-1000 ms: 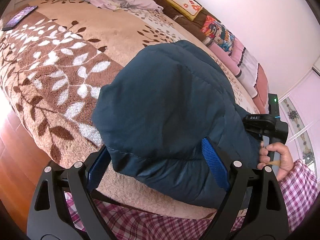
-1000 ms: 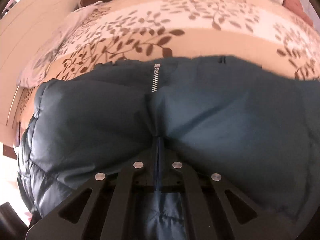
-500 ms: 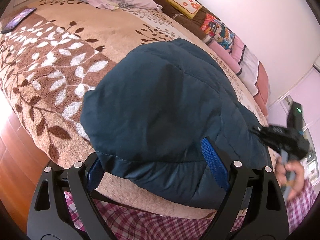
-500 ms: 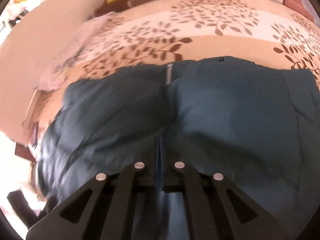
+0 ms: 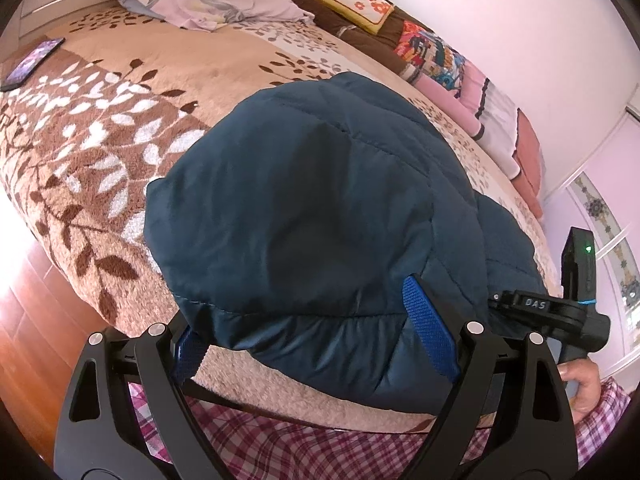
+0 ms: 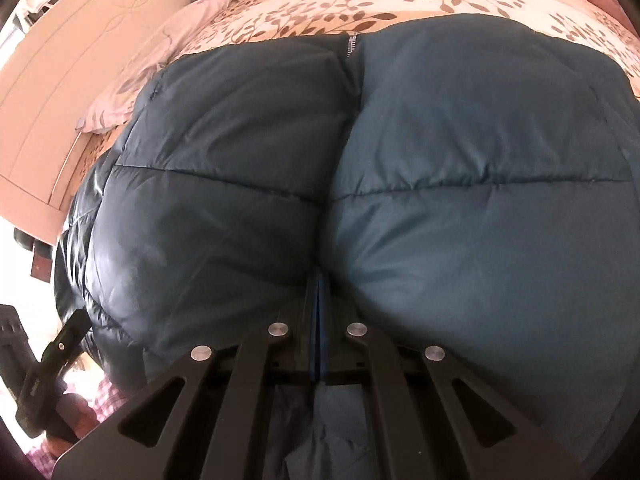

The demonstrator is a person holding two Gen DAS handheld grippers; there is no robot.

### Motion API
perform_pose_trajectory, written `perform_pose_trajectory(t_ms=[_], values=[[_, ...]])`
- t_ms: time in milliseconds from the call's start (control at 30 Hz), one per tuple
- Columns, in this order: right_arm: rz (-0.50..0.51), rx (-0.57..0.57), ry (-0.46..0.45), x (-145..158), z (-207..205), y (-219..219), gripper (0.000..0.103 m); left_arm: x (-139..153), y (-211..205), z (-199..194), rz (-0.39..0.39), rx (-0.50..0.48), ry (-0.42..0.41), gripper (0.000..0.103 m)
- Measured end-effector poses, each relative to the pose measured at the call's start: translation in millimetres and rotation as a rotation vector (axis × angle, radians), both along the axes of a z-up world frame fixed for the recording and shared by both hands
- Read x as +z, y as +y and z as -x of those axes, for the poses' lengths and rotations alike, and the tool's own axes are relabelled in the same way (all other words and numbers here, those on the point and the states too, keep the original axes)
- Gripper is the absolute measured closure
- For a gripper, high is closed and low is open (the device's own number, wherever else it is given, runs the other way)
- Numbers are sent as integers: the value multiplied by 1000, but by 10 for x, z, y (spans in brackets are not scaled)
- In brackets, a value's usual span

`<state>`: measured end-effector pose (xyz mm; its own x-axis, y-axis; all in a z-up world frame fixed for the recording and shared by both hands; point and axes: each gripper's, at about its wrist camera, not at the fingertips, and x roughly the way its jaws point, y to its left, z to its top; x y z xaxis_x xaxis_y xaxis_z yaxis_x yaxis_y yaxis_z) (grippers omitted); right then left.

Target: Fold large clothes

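A dark teal quilted puffer jacket [image 5: 320,216] lies folded on the bed near its front edge; in the right wrist view [image 6: 460,184] its zipper runs up the middle. My left gripper [image 5: 316,332] is open, its blue-padded fingers [image 5: 428,324] standing on either side of the jacket's near edge. My right gripper [image 6: 318,288] is shut, pinching the jacket fabric at the zipper seam. The right gripper body also shows at the right of the left wrist view [image 5: 560,312], held by a hand.
The bed has a plush brown leaf-patterned blanket [image 5: 100,128]. A phone [image 5: 32,62] lies at its far left. A lilac pillow [image 5: 208,0] and folded clothes and cushions [image 5: 440,56] line the far side. Wood floor [image 5: 24,320] is at left. A headboard [image 6: 68,92] shows in the right wrist view.
The right gripper has moved forward with the jacket, which now fills more of its view. The jacket's near edge has shifted slightly between the left fingers.
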<state>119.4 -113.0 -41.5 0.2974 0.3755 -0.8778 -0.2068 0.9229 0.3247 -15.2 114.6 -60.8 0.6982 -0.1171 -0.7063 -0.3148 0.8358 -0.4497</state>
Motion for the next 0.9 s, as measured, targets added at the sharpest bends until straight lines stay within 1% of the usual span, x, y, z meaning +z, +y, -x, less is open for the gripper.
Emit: perform_pose_trajectory(t_ms=[67, 133, 167, 300, 367, 433, 500, 600, 700, 833, 867, 900], values=[[-26, -20, 12, 36, 3, -52, 103, 12, 13, 17, 2, 5, -1, 16], [-63, -33, 10, 111, 80, -111, 99, 21, 24, 32, 2, 12, -4, 16], [-82, -23, -5, 172, 159, -129, 99, 23, 27, 39, 2, 14, -6, 16], [-90, 39, -44, 321, 560, -127, 99, 20, 7, 39, -7, 18, 0, 16], [-90, 70, -28, 283, 680, -96, 99, 17, -5, 28, -10, 20, 6, 16], [-70, 109, 1, 150, 748, -41, 99, 17, -17, 23, -7, 22, 9, 16], [-54, 106, 21, 10, 745, -12, 99, 23, -15, 20, -2, 23, 7, 16], [-57, 105, 36, -88, 726, -10, 100, 39, 52, 27, 51, 39, -5, 16], [-66, 106, 57, -142, 717, -32, 101, 34, 145, 5, 128, 70, -12, 15], [-55, 107, 51, -177, 727, 1, 102, -34, 223, -48, 206, 104, -16, 15], [-51, 110, 45, -178, 723, 19, 102, -40, 230, -59, 215, 109, -17, 16], [-47, 113, 40, -180, 725, 30, 102, -36, 228, -68, 219, 115, -17, 29]])
